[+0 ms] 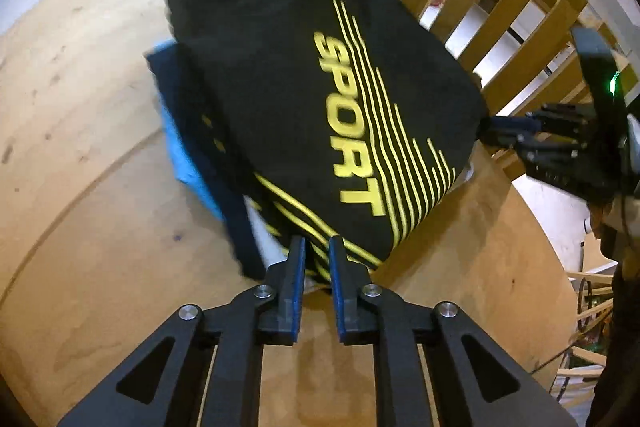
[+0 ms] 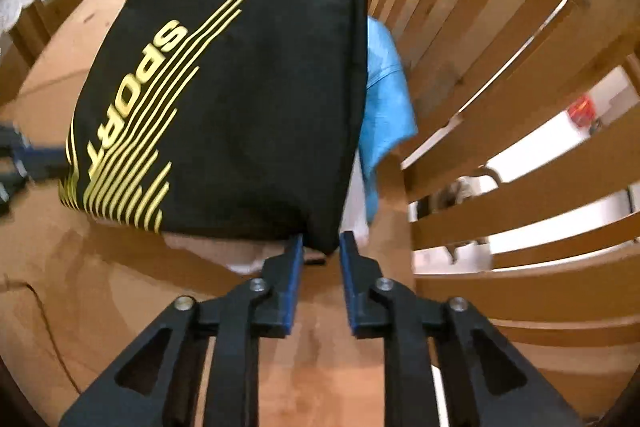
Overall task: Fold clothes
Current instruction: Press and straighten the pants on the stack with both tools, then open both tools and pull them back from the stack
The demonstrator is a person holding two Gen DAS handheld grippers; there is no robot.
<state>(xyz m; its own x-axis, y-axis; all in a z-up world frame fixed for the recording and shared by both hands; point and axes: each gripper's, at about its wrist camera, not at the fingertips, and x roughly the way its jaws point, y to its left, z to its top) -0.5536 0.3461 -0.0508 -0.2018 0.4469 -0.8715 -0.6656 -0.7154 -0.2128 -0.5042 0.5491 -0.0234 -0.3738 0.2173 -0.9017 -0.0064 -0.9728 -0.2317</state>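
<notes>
Each wrist camera is looking forward and down along its own claw, close over the counter (image 1: 100, 147). Both are sharing the black shirt (image 1: 320, 99) at frame centre, viewed from neighbouring corners, slatted fence (image 2: 500, 27) filling the right.

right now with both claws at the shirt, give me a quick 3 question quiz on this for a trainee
1. True or false: the word printed on the black shirt is SPORT.
2. What colour is the garment showing from under the black shirt? A red, B light blue, C green.
3. Fill in: the left claw and the right claw each sit at a ______ of the folded shirt.

Key: 1 true. 2 B. 3 corner. Both claws have a small gap between the fingers with cloth in it; whether they pinch it is unclear.
</notes>
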